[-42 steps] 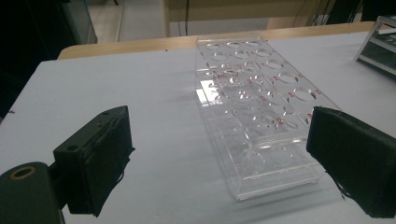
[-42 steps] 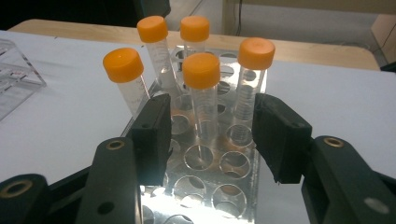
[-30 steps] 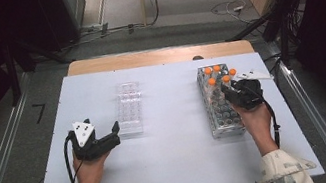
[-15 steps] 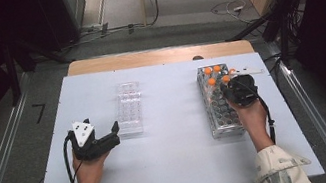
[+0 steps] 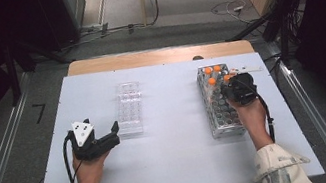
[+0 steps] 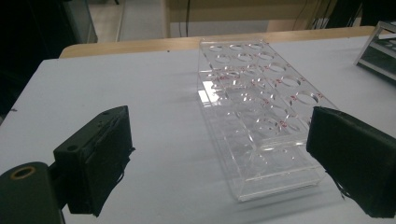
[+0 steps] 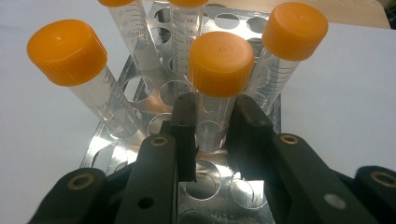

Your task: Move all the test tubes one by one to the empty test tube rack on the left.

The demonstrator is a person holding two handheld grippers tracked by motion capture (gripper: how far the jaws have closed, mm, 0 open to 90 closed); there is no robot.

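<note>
Your right gripper has just been closing and now pinches a capped tube standing in the metal rack at right of the high view. Your left gripper rests at lower left, jaws spread, just short of the clear rack.

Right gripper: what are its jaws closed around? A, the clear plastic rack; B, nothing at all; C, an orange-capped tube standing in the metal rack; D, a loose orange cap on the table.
C: in the right gripper view the right gripper has its two black jaws pressed on either side of the clear body of an orange-capped tube standing in the metal rack.
</note>
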